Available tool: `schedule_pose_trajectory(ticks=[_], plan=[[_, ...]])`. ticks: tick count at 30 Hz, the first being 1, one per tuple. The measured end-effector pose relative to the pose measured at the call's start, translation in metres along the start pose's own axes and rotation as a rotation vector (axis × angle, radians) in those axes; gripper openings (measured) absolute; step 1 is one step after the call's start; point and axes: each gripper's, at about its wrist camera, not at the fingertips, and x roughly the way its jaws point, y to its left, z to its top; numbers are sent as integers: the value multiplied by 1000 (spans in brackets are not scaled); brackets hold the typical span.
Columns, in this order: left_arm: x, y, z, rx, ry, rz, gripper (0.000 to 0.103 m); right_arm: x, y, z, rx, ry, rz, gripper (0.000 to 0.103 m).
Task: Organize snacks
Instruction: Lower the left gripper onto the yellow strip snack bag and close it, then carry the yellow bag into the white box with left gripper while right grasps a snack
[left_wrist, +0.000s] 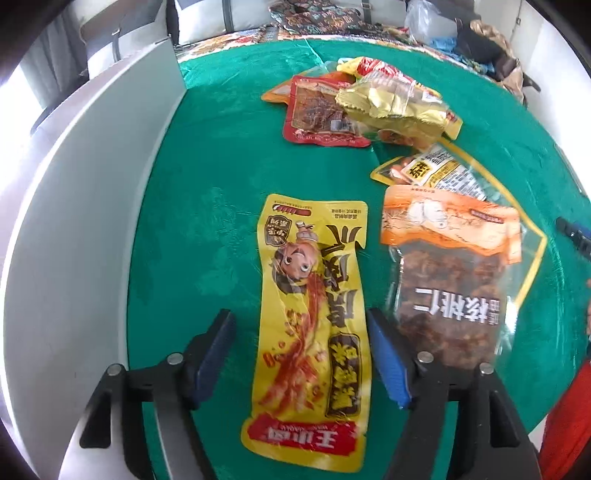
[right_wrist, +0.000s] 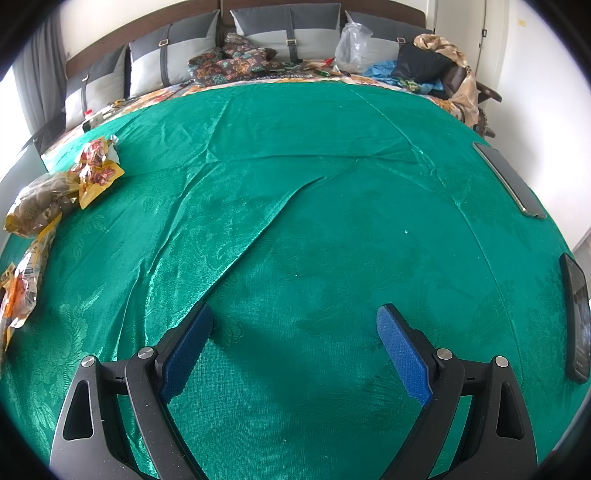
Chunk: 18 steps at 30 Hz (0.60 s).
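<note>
Green cloth (right_wrist: 295, 155): it covers the whole flat surface under both cameras; it has long creases, and I cannot tell if a table or a bed is under it.
White panel (left_wrist: 74, 221): it stands along the left edge of the cloth in the left wrist view.
Snack pile (left_wrist: 373, 107): red, orange and gold packets lie one over another at the far side of the cloth; in the right wrist view they are at the far left edge.
Walnut bag (left_wrist: 450, 280): a clear bag with an orange top and brown content, it lies flat just beside the right finger of the left gripper, partly over another packet.
Yellow snack packet (left_wrist: 314, 314): long, with a cartoon figure, it lies flat on the cloth between the two fingers of the left gripper.
Left hand-held gripper (left_wrist: 301, 347): jaws apart at medium width, one on each side of the yellow packet; the pads do not press on it.
Right hand-held gripper (right_wrist: 295, 332): jaws wide, nothing between them, only bare cloth below.
Phones (right_wrist: 576, 317): two dark ones lie at the right edge of the cloth, apart from each other.
</note>
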Motion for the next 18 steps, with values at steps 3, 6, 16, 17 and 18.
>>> schedule_pose_trajectory(ticks=[3, 6, 16, 17, 18], plan=[[0, 2, 3, -4, -18, -5, 56, 0, 0, 0, 0, 0, 0, 92], [-8, 1, 1, -32, -31, -3, 48, 0, 0, 0, 0, 2, 3, 94], [-42, 39, -38, -283, -135, -126, 38, -39, 59, -17, 312, 340, 710, 93], [-44, 41, -40, -295, -143, -133, 38, -39, 84, -23, 288, 407, 785, 93], [-47, 44, -49, -309, -151, -142, 38, -39, 113, -29, 243, 450, 840, 92]])
